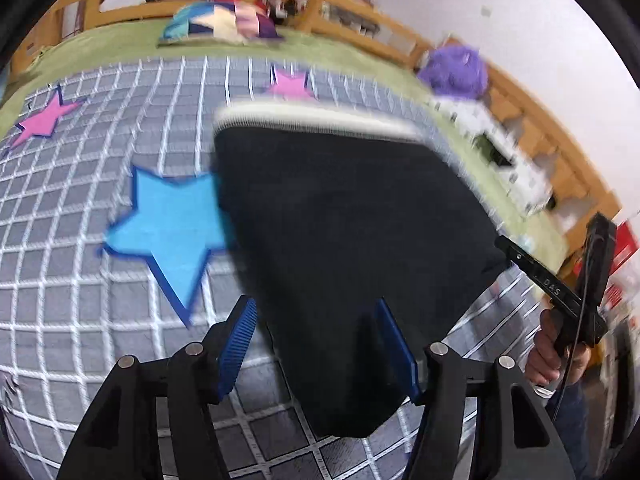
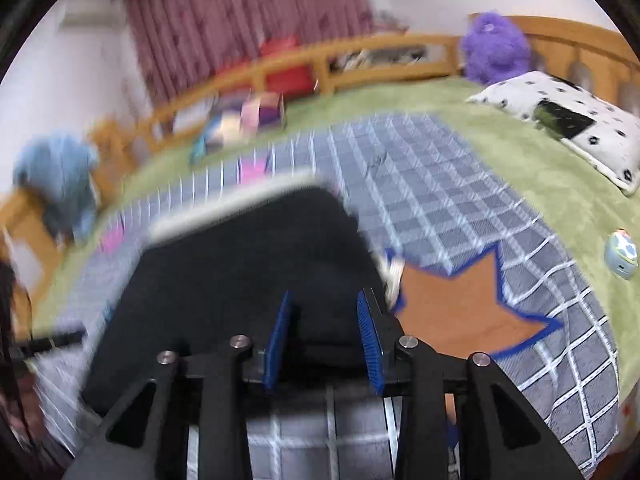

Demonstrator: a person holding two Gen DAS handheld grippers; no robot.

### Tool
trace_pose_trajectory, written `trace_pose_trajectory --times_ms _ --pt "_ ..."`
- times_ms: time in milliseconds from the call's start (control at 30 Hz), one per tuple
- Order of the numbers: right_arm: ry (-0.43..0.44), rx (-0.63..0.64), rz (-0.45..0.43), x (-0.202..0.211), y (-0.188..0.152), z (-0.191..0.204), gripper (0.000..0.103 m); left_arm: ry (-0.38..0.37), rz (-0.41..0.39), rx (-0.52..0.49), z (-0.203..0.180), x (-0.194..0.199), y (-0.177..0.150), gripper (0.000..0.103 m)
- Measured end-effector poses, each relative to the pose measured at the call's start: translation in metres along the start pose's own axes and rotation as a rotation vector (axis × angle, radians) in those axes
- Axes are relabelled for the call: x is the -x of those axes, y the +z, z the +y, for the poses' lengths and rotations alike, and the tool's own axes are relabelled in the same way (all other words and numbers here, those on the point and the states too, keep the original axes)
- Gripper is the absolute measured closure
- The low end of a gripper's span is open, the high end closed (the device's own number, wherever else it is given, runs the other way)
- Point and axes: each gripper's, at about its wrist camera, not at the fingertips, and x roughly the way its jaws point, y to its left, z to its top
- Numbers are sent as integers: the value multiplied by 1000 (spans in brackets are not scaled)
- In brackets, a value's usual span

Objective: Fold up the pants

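Note:
Black pants [image 1: 340, 220] with a white waistband [image 1: 312, 118] lie folded on a grey checked blanket [image 1: 80, 280]; they also show in the right wrist view [image 2: 240, 264]. My left gripper [image 1: 316, 312] is open, its blue pads [image 1: 240, 344] on either side of the pants' near end. My right gripper [image 2: 324, 304] is open, its pads [image 2: 370, 344] above the near edge of the pants. The right gripper's body [image 1: 560, 292], held in a hand, shows at the right of the left wrist view. Both views are blurred.
The blanket [image 2: 440, 184] bears a blue star [image 1: 172, 224], pink stars [image 1: 44, 118] and an orange star [image 2: 468, 312]. It lies on a green bed [image 2: 540, 168] with a wooden rail [image 2: 360, 52], a purple plush [image 2: 496, 48], a spotted pillow [image 2: 560, 116] and a small toy [image 2: 622, 254].

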Motion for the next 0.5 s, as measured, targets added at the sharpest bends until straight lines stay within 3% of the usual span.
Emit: trace_pose_trajectory --times_ms 67,133,267,400,467,500 --pt "-17 -9 58 -18 -20 -5 70 17 53 10 1 -19 -17 42" --pt "6 -45 85 -23 -30 -14 70 -27 71 55 11 -29 -31 33" --pt "-13 20 113 -20 -27 -14 67 -61 77 48 15 -22 -22 33" --pt "34 3 24 4 -8 -27 63 -60 23 62 23 -9 -9 35" --pt "60 -48 -16 9 5 -36 49 -70 8 81 30 -10 0 35" --pt "76 -75 -13 4 14 -41 49 -71 7 99 35 -14 6 35"
